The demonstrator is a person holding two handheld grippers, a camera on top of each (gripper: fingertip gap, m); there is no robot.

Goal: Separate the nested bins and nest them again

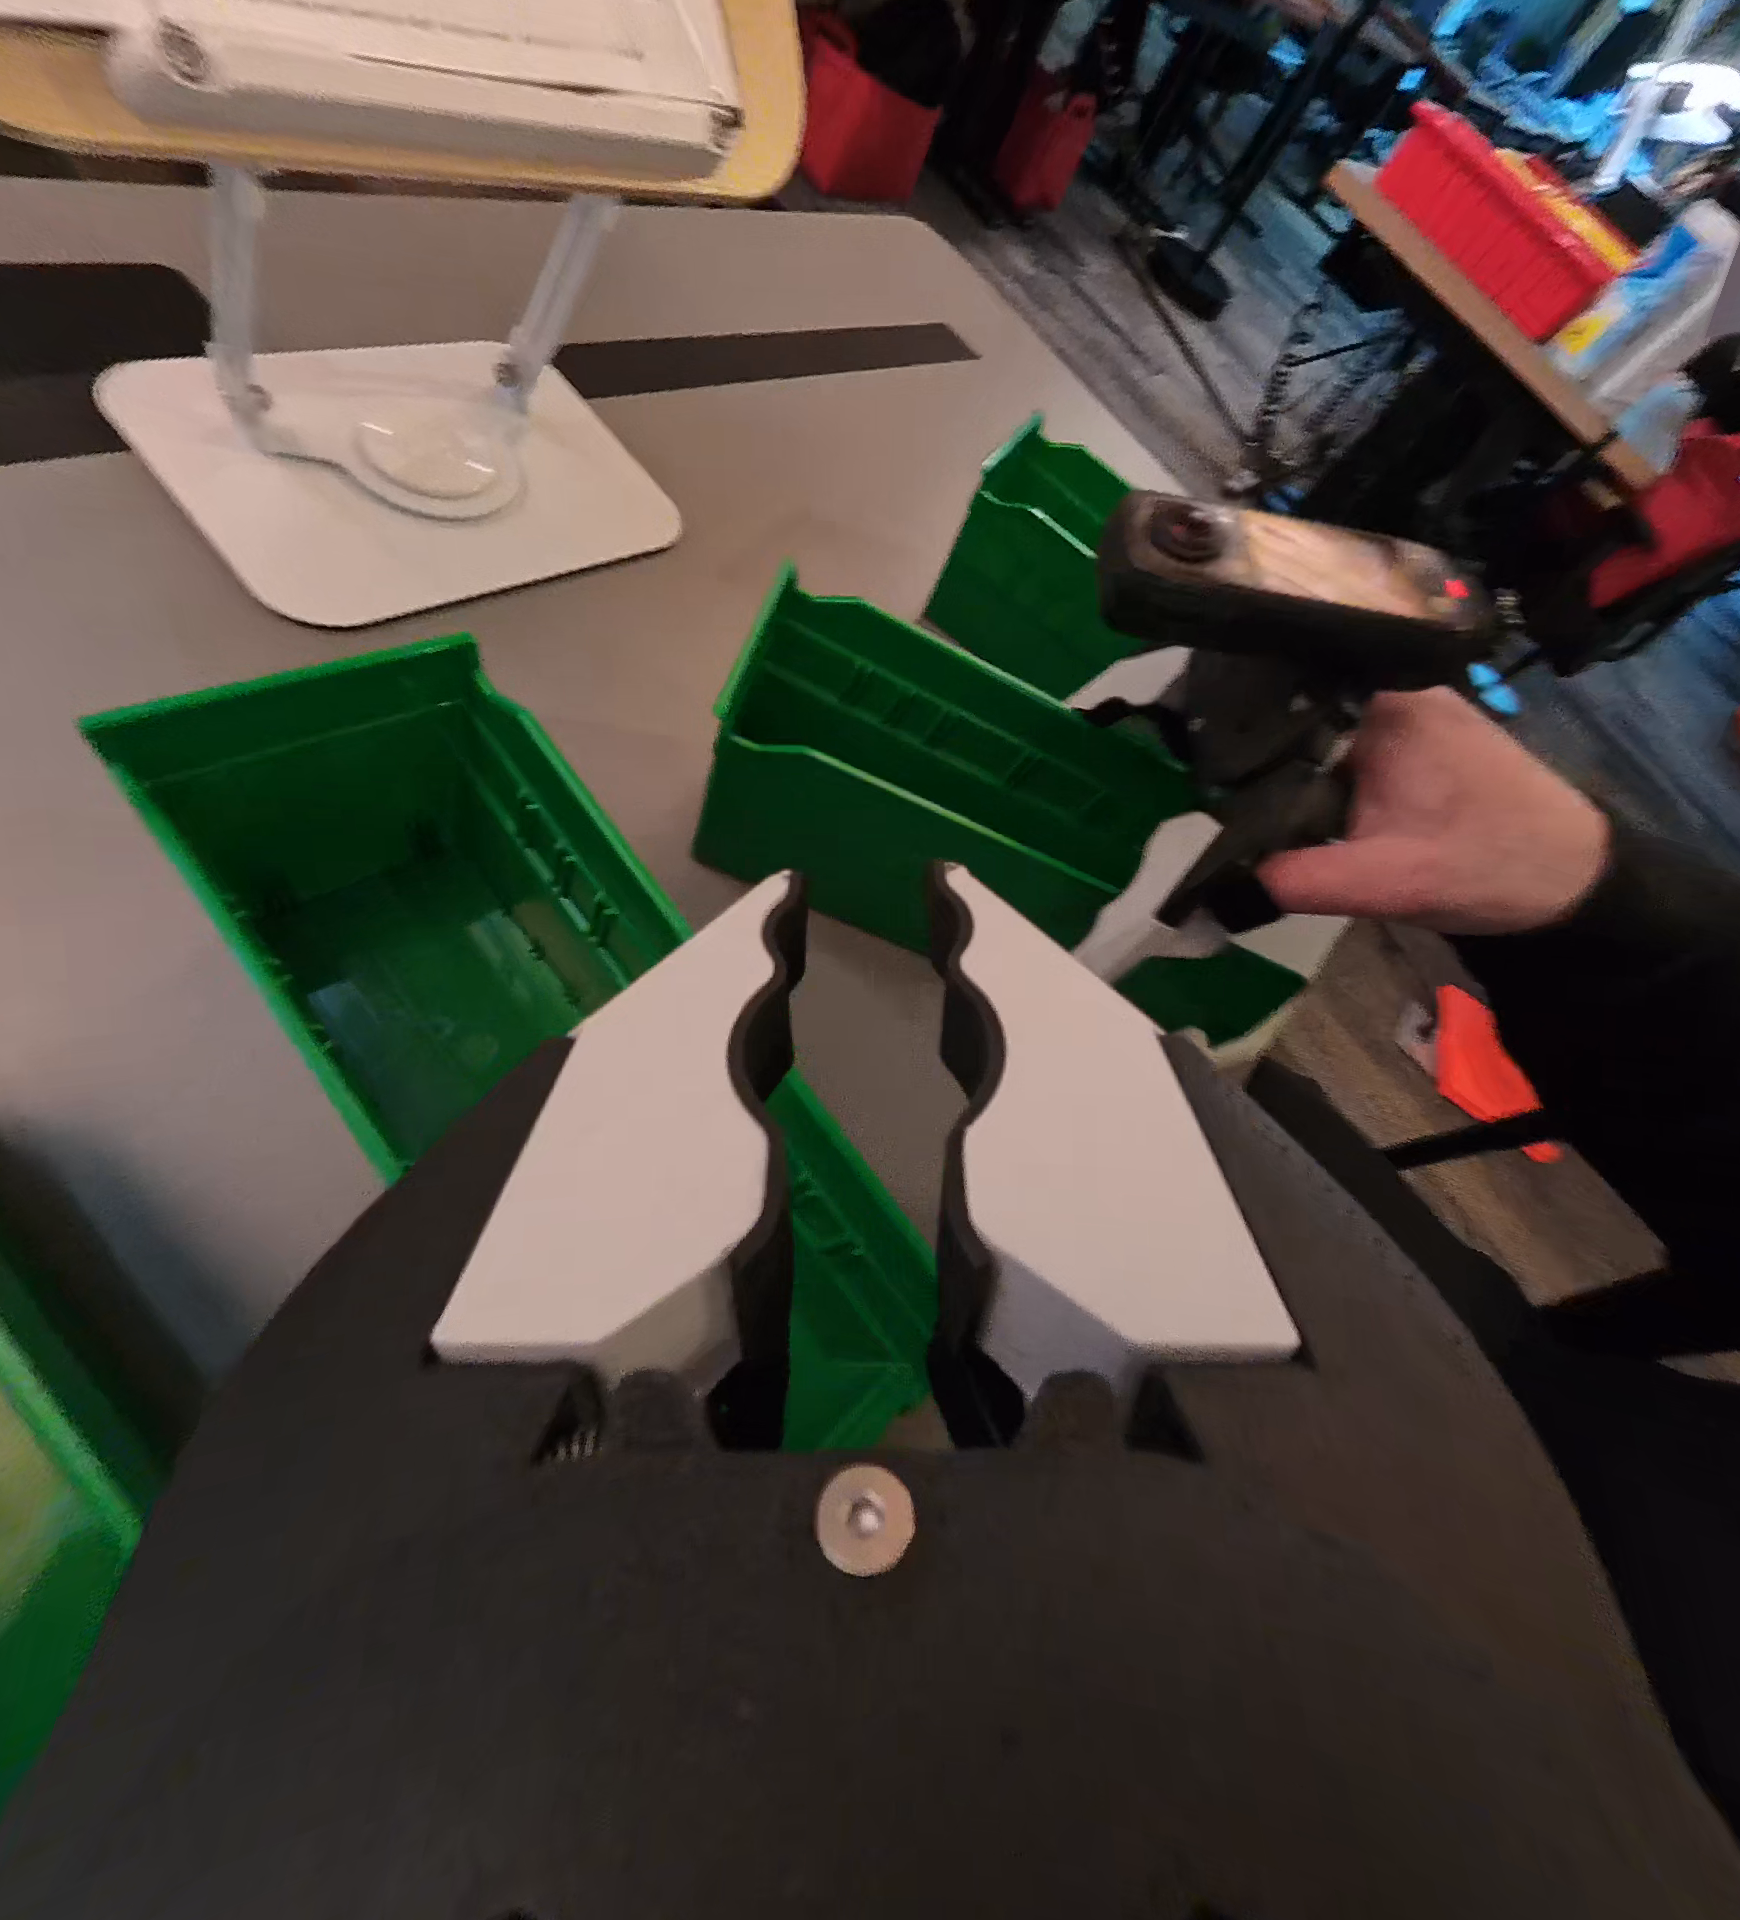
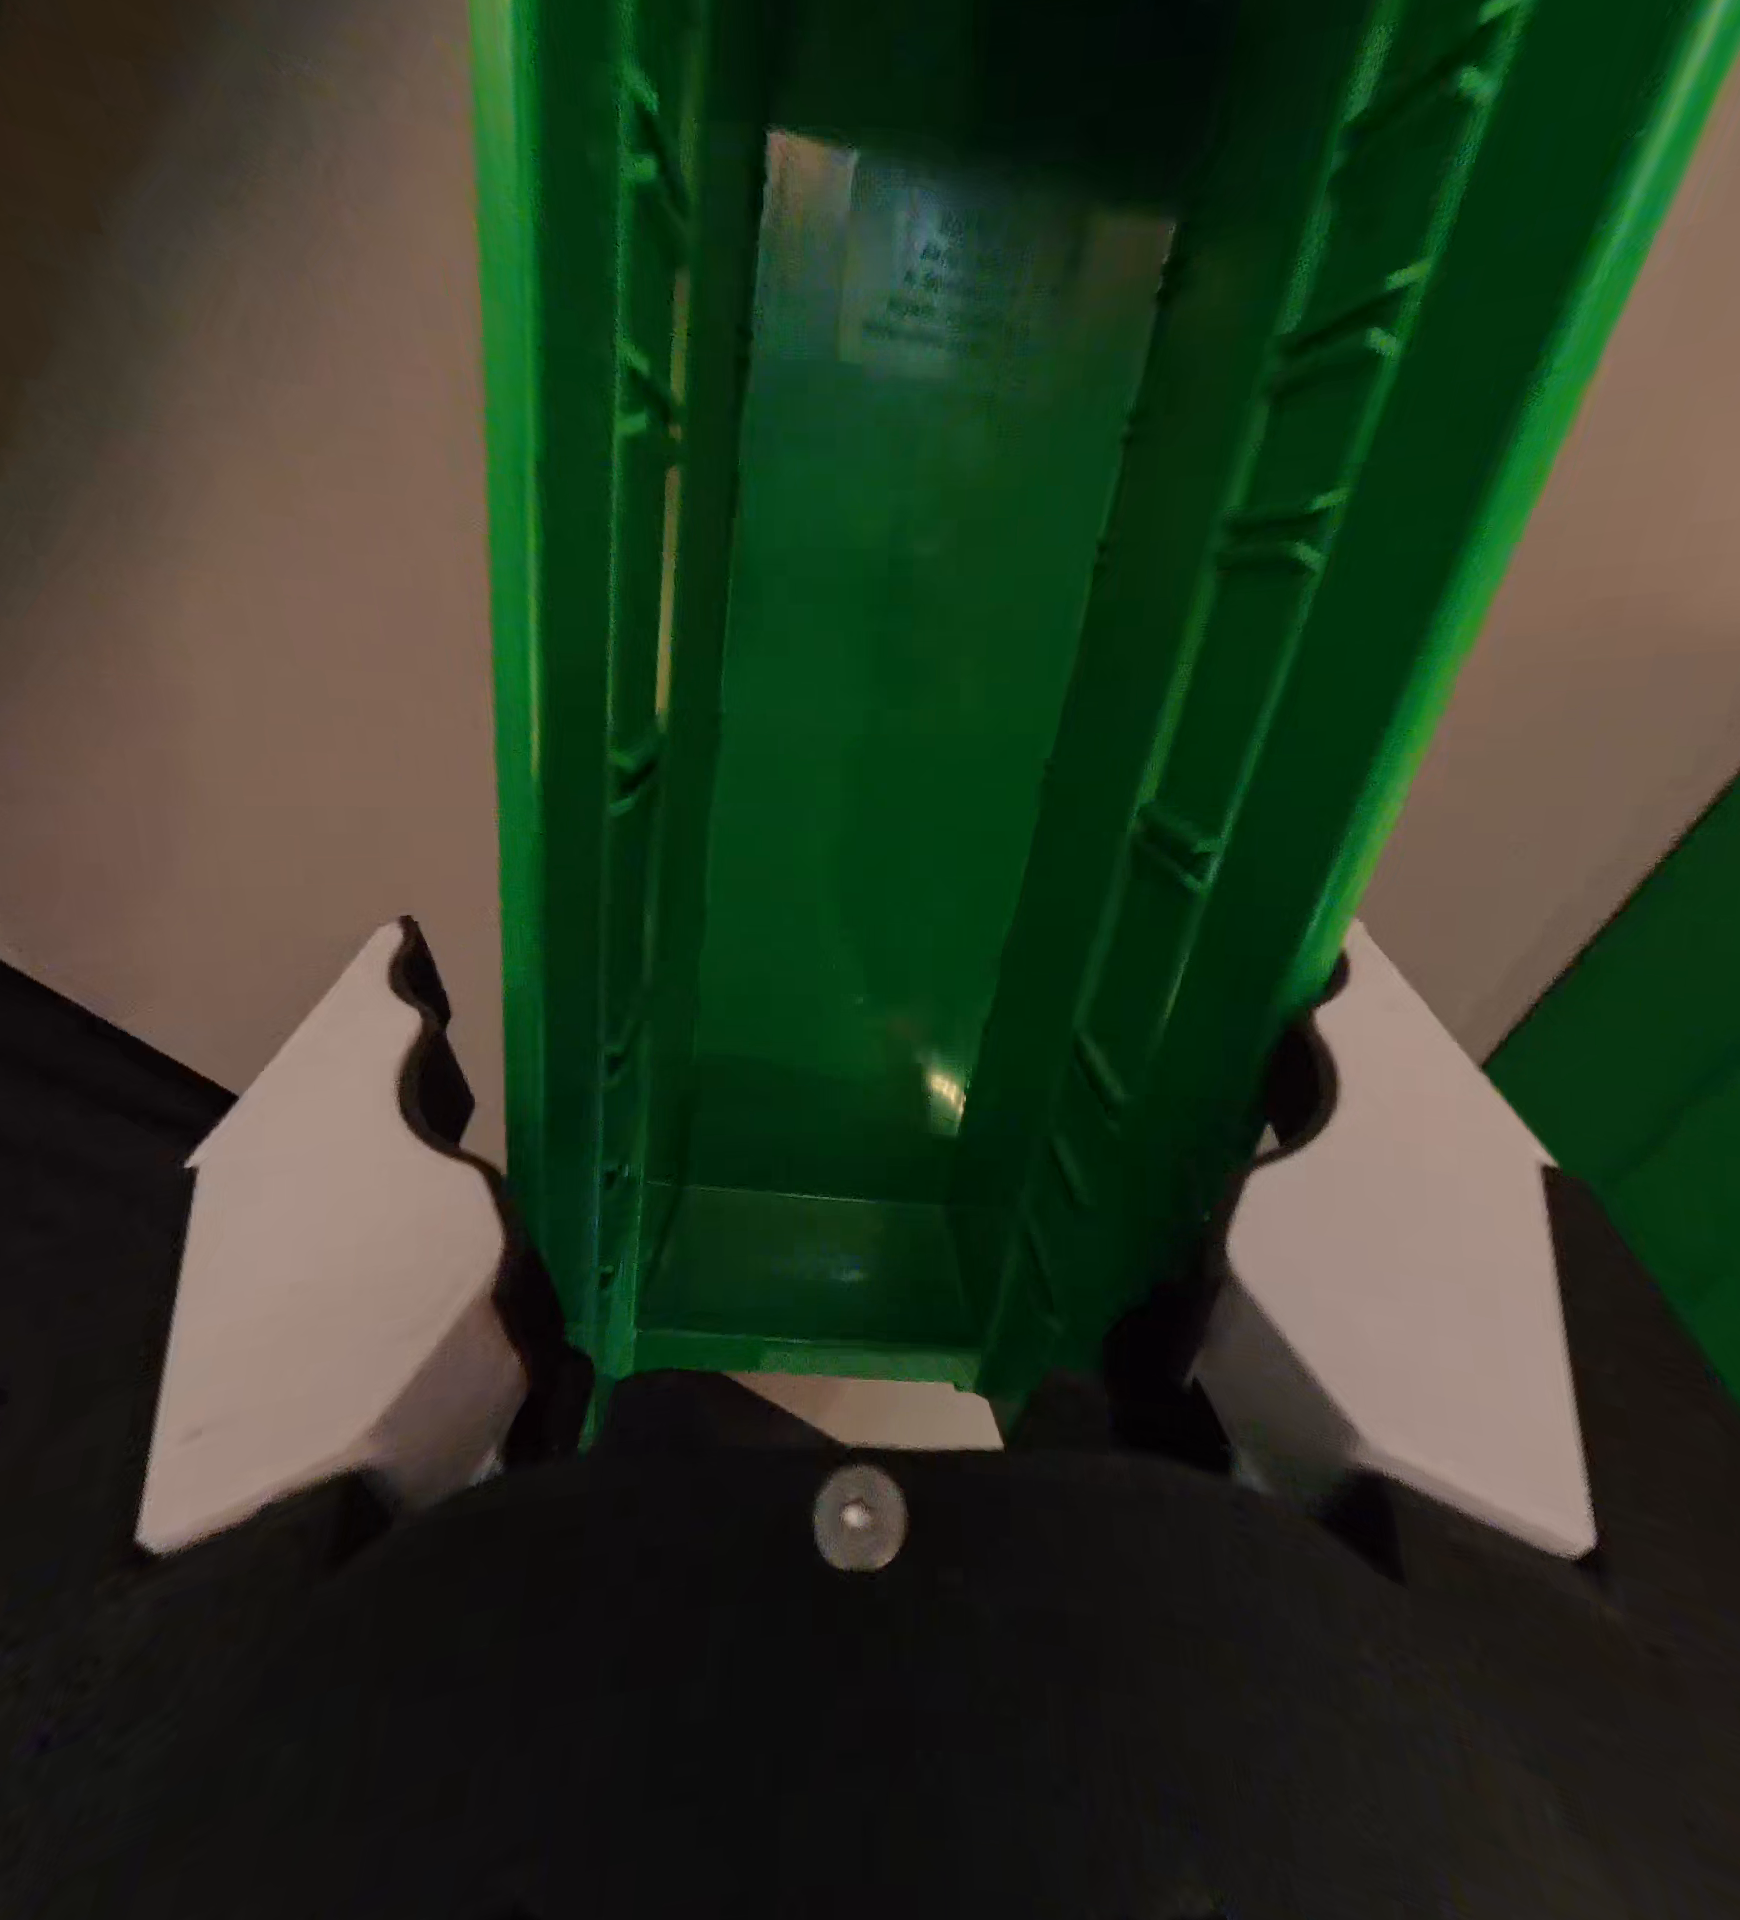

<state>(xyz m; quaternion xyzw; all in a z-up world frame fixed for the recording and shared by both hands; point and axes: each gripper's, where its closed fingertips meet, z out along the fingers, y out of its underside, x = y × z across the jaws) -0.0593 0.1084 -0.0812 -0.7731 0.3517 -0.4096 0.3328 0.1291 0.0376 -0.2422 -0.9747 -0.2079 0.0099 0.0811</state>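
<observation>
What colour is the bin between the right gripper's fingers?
Bright green, plain with moulded ribs. The bin between the right gripper fingers shows best in the right wrist view.

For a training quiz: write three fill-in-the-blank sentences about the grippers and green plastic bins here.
1. The right gripper straddles a narrow green plastic bin whose inside is ____.
2. The left gripper holds ____.
3. The white stand rests on the ____ table.

Missing: empty; nothing; grey

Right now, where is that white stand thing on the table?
In the left wrist view, the white stand sits at the far left of the grey table, just beyond the open green bin.
</observation>
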